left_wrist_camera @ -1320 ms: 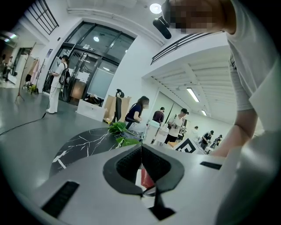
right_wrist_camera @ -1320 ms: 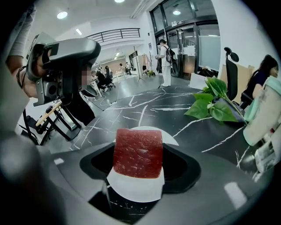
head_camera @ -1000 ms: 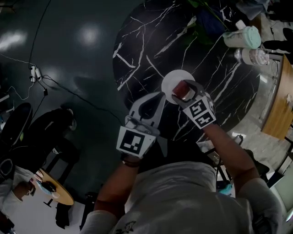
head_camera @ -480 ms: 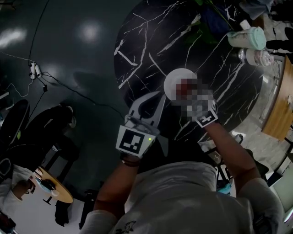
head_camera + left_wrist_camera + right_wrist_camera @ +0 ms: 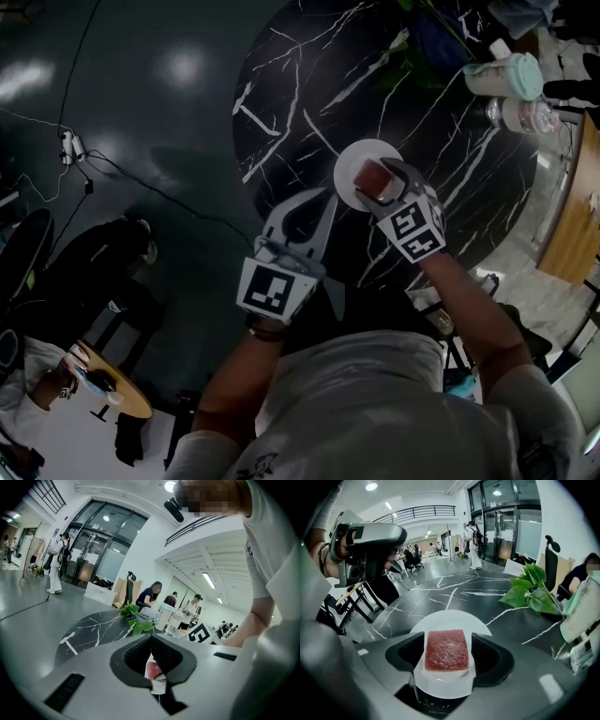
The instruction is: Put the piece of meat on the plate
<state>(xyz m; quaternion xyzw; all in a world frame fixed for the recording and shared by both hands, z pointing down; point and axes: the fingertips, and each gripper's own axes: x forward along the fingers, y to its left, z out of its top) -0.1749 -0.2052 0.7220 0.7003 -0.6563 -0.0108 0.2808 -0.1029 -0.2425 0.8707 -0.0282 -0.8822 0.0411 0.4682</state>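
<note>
Black marble table (image 5: 281,103) carries the white plate (image 5: 451,618), and the right gripper (image 5: 382,187) hovers just over it clamped on the piece of meat (image 5: 446,649), so lowering and releasing looks next; the left gripper (image 5: 317,204) sits nearby, jaws together on nothing.

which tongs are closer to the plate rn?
Right. The right tongs hold the piece of meat over the plate; the left tongs sit off its near-left side.

plate (image 5: 359,153) on table (image 5: 291,75) | piece of meat (image 5: 446,648) between right gripper (image 5: 446,656) jaws, over plate's near side | left gripper (image 5: 322,204) left of right gripper, at table's near edge
</note>
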